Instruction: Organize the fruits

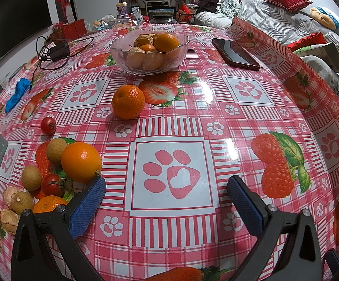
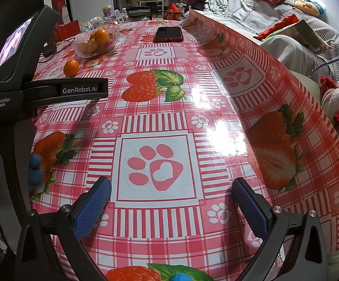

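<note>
Both my claws are wide apart with nothing in them, left claw (image 1: 166, 187) and right claw (image 2: 171, 188). Loose fruit pile (image 1: 52, 175) sits lower left by my left claw, one orange (image 1: 128, 102) mid-desk, bowl (image 1: 149, 53) up top
</note>
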